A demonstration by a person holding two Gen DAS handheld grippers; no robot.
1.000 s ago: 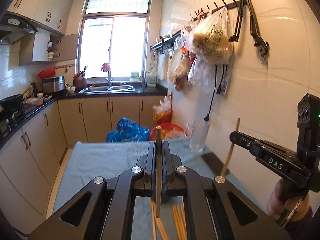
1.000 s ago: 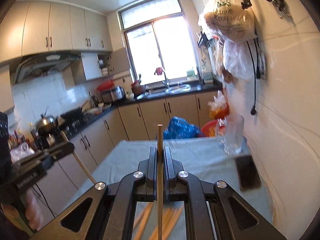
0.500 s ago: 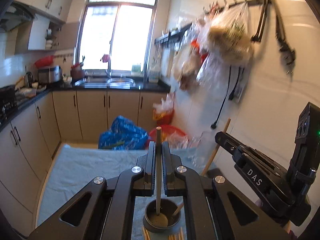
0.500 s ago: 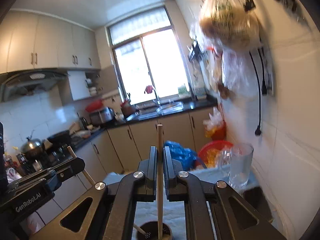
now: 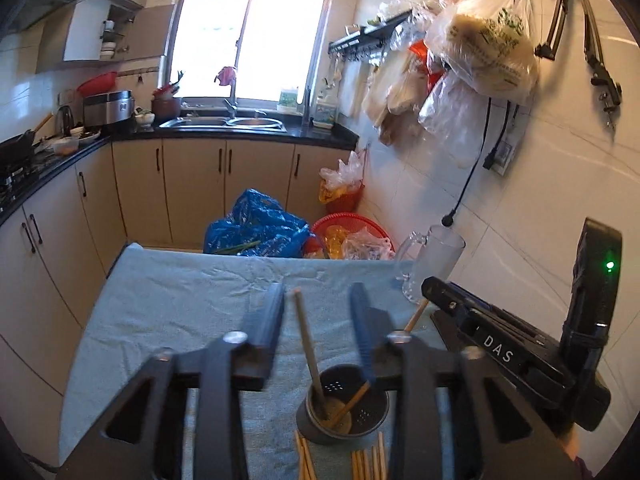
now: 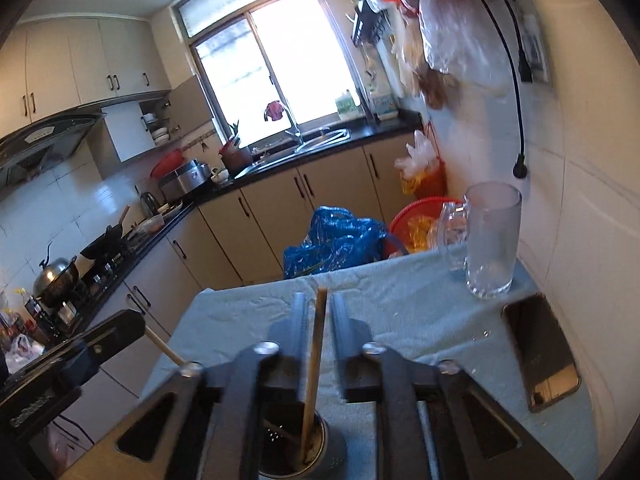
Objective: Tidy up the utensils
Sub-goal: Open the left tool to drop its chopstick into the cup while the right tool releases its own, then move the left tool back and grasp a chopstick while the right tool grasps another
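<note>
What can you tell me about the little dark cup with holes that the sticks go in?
The holder cup is a small, dark grey round pot, probably metal, with tiny drain holes in its wall. It stands upright on the blue cloth, near the table's front edge. Two wooden chopsticks lean inside it, ends resting on its bottom. More chopsticks lie on the cloth just in front of it. No gripper touches the cup.
</note>
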